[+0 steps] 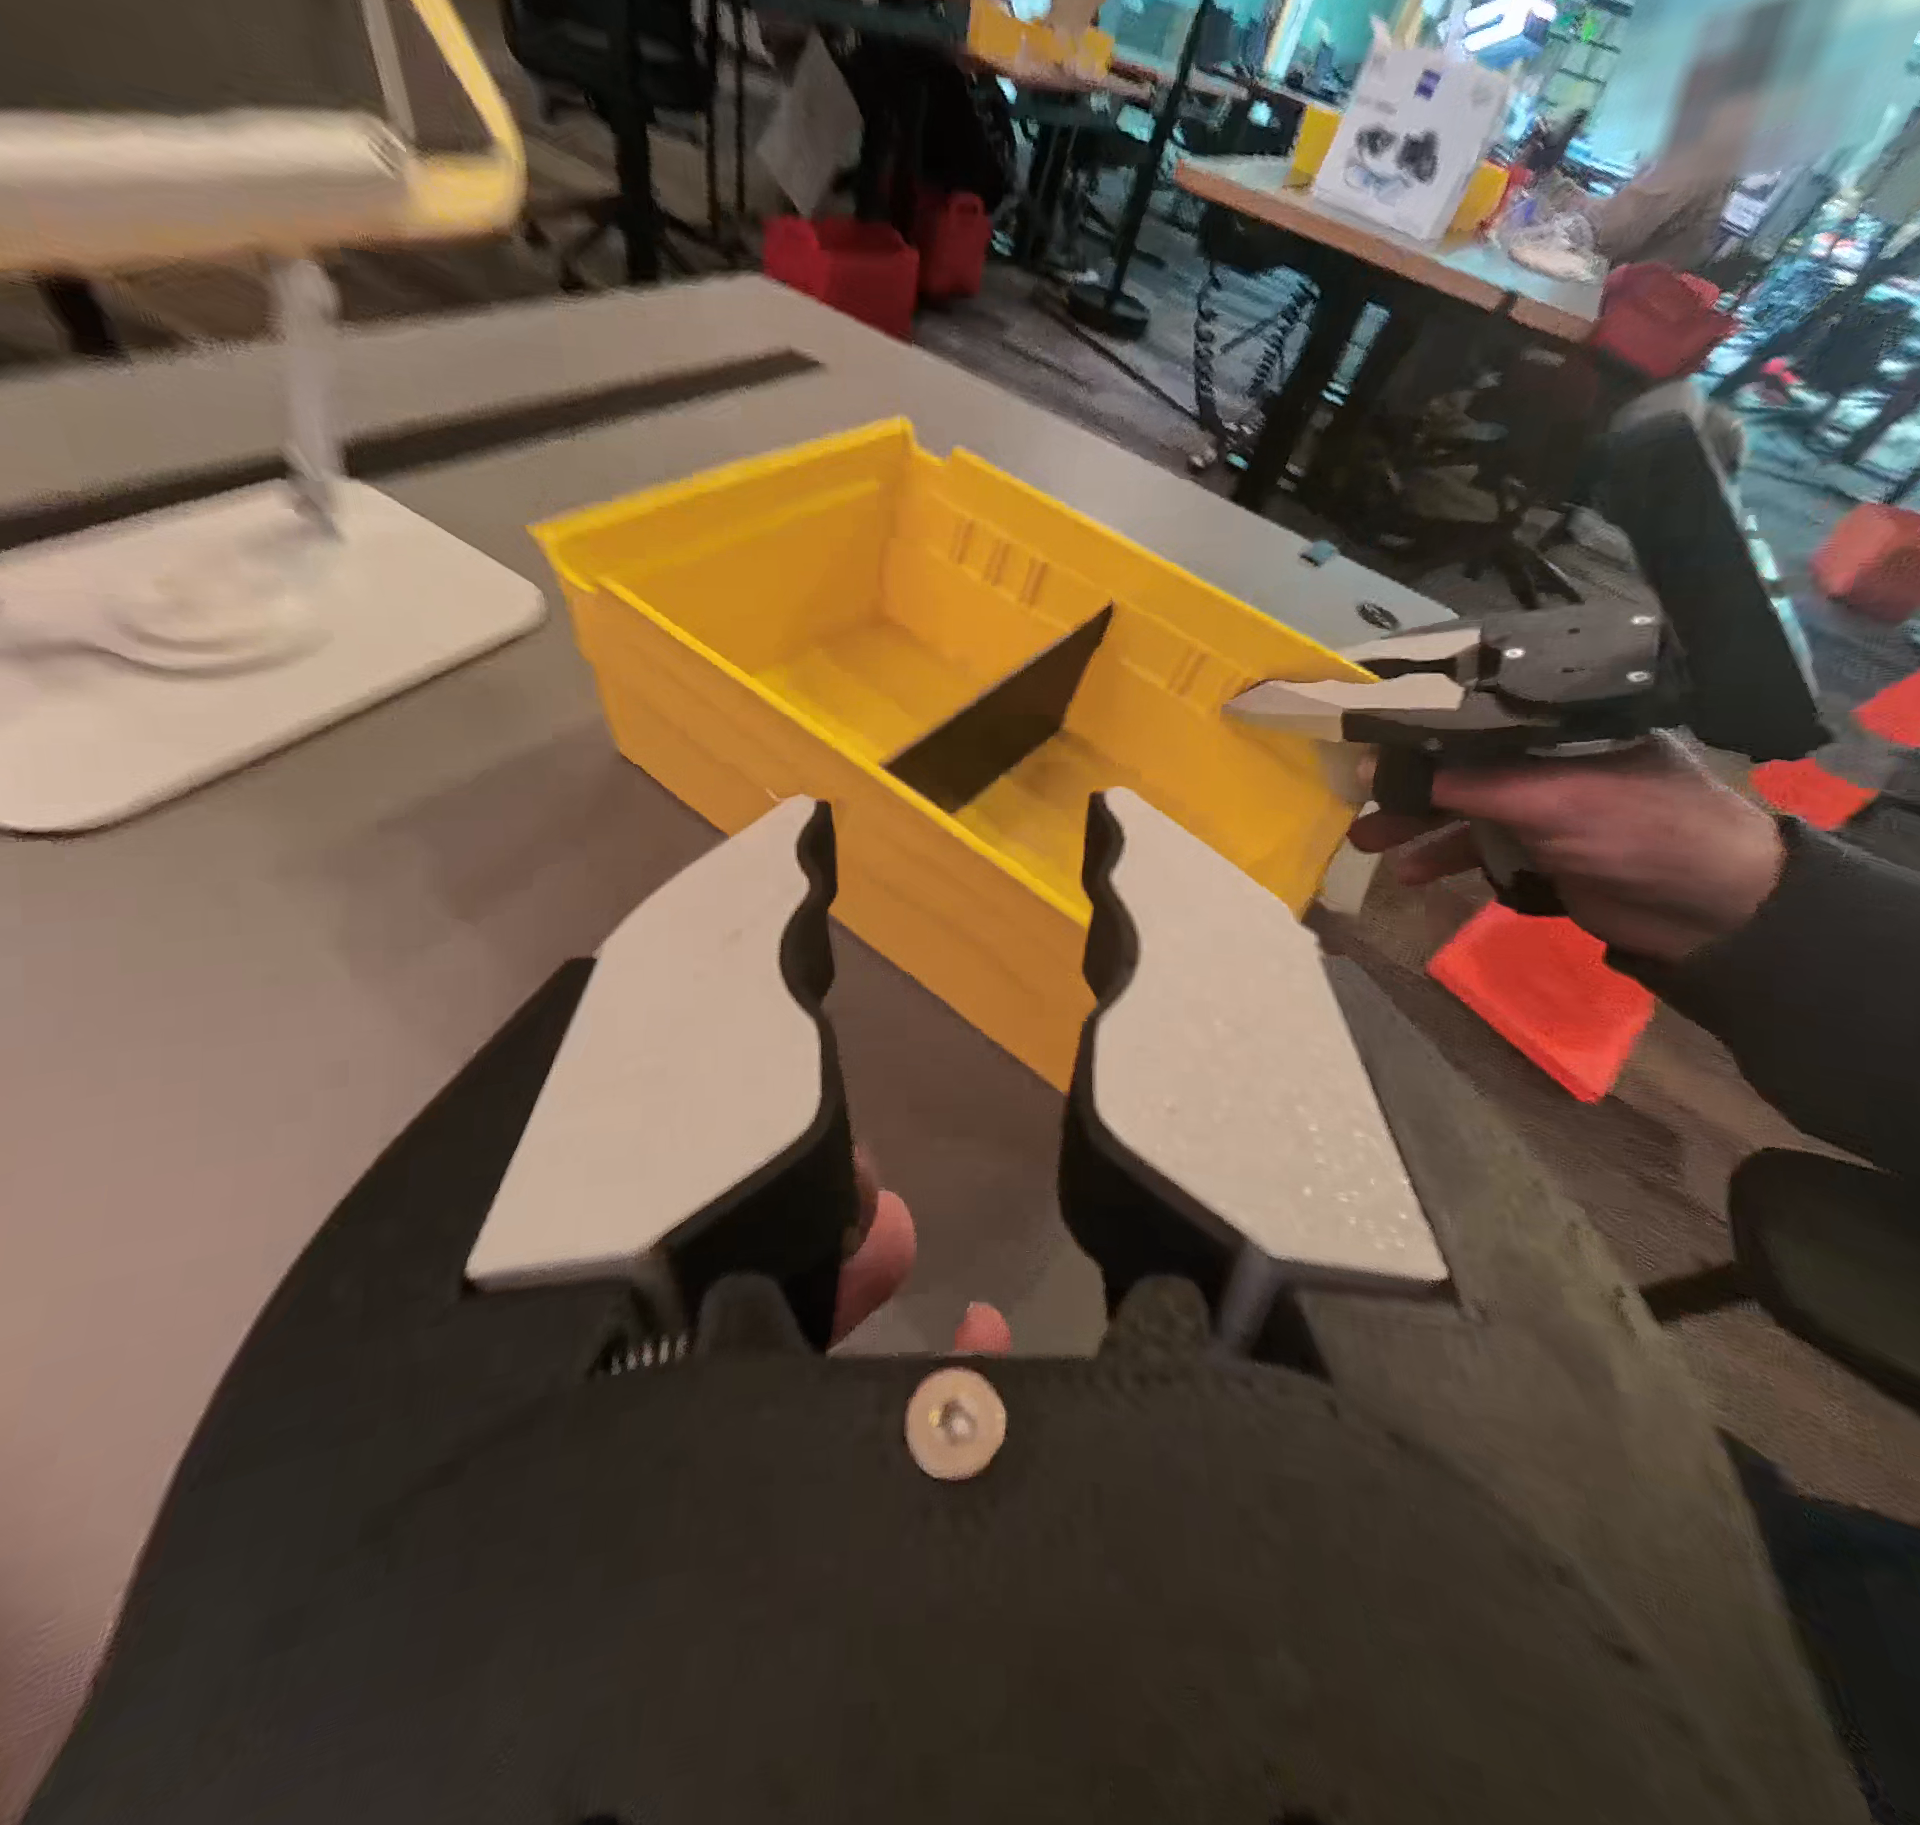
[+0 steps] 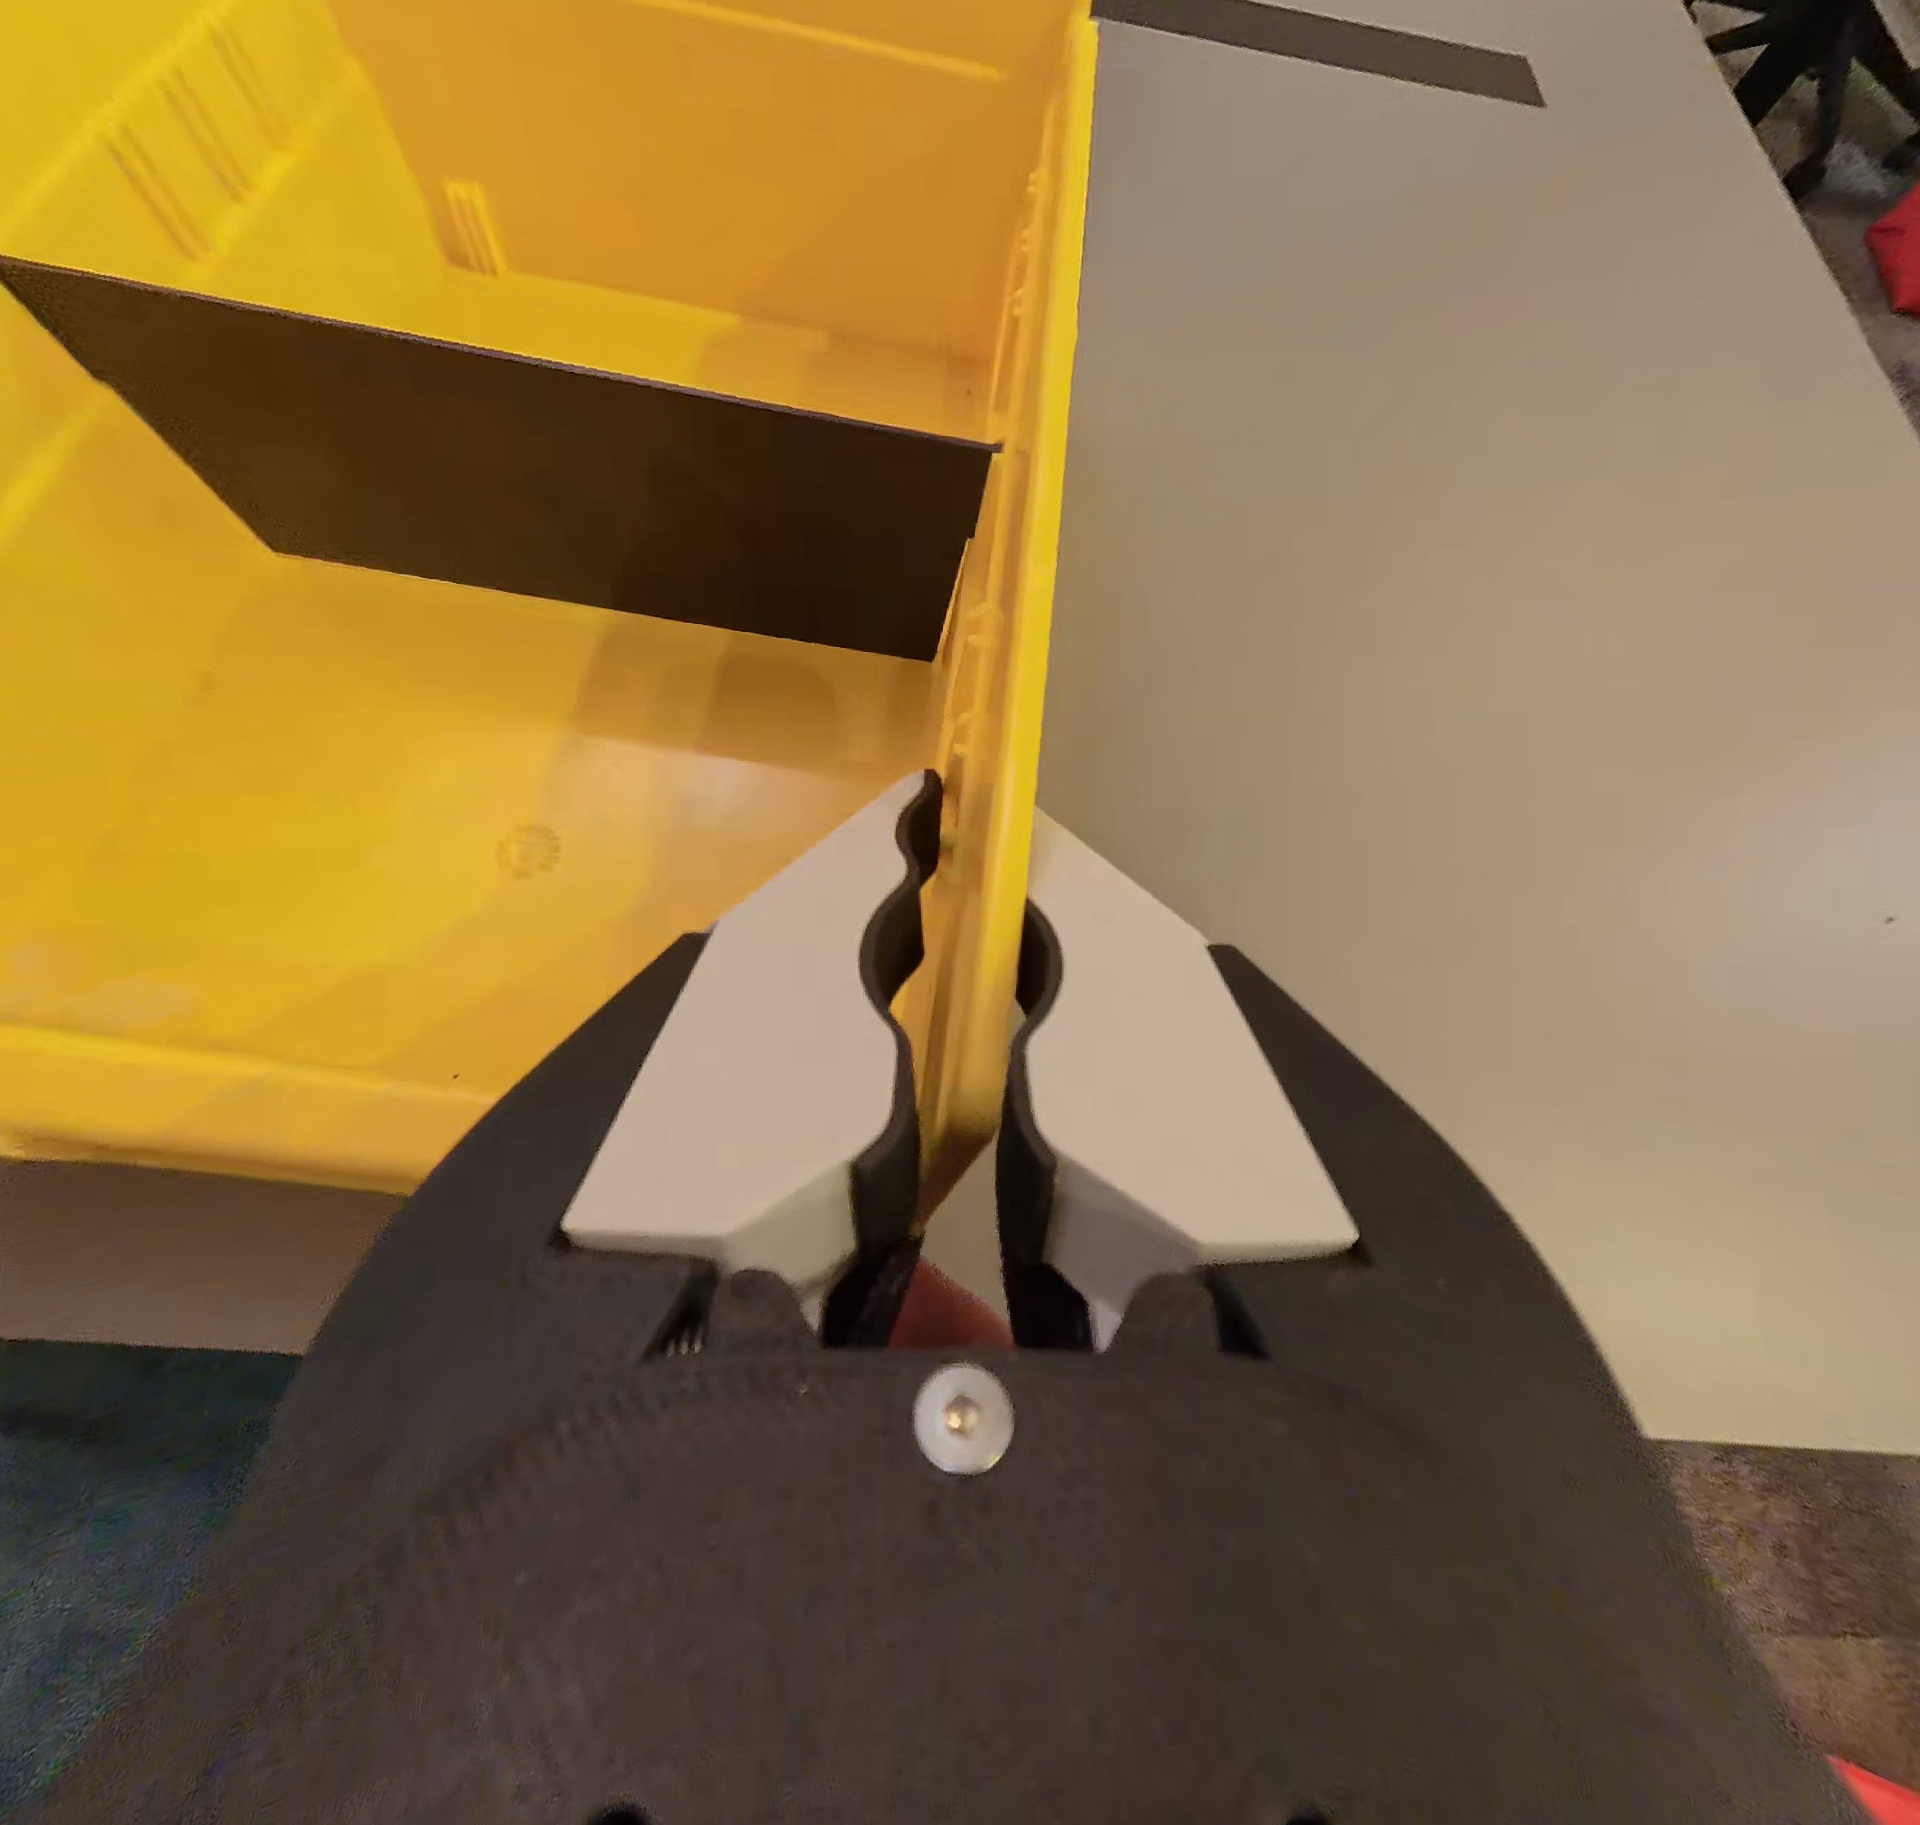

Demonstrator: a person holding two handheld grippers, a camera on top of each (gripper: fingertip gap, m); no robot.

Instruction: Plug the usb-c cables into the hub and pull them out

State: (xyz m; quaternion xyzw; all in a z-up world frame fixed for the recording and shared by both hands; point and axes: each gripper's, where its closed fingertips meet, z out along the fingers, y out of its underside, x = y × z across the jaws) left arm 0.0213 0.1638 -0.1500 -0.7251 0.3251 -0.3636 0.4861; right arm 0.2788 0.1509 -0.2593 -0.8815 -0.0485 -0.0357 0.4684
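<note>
A yellow bin (image 1: 675, 705) with a black divider (image 1: 997, 726) stands on the grey table. No hub or cable shows in either view. My left gripper (image 1: 956, 809) is open and empty, just above the bin's near wall. My right gripper (image 2: 982, 809) is shut on the bin's side wall (image 2: 1049, 425) near its corner, one finger inside the bin and one outside. In the left wrist view the right gripper (image 1: 1299, 679) sits at the bin's right end, held by a hand (image 1: 1579, 840). The divider (image 2: 582, 487) crosses the bin ahead of the right gripper.
A white stand base (image 1: 208, 653) sits on the table to the left of the bin. A dark slot (image 2: 1320, 40) runs across the table (image 2: 1455, 632) behind it. Red bins (image 1: 1538, 996) lie on the floor to the right, with desks and chairs beyond. The left gripper's tips are roughly 30 cm from the right gripper's. The white stand base (image 1: 208, 653) lies around 35 cm away from my left fingertips.
</note>
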